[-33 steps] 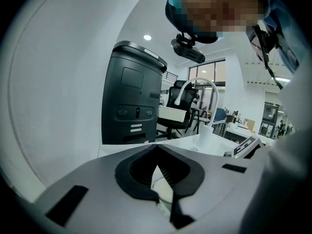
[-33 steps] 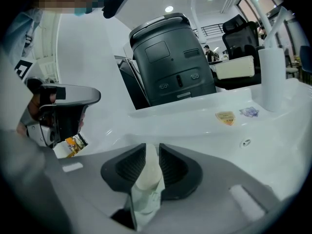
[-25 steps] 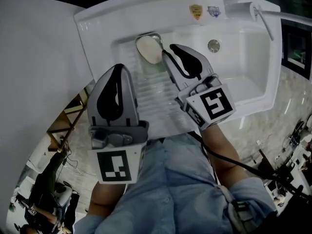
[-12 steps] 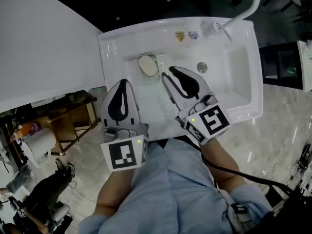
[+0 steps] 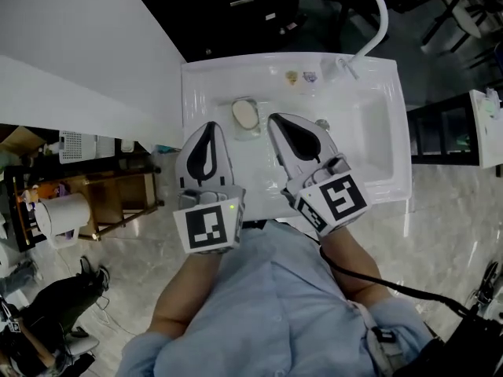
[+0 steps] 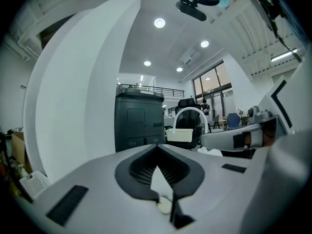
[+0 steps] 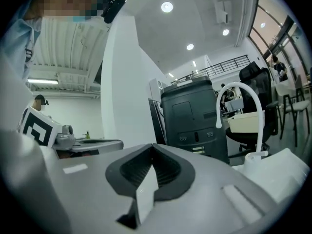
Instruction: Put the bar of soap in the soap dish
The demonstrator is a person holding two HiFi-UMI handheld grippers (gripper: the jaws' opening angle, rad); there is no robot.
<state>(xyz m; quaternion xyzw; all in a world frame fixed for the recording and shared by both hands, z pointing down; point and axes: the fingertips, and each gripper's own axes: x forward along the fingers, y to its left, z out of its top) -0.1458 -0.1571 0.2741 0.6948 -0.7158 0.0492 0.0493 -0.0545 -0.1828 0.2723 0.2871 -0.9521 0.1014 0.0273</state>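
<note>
**Soap sits in its dish as both claws hang shut above the sink**

The cream oval bar of soap (image 5: pixel 245 113) lies in the small silvery soap dish (image 5: pixel 247 134), toward the far left of the white ceramic sink (image 5: pixel 196 77). The left claw (image 5: pixel 211 125) and right claw (image 5: pixel 274 118) hang above, jaws together and gripping nothing. The bar looks hard, light and probably slippery, so it is best pinched gently across its narrow sides at mid-length.
</note>
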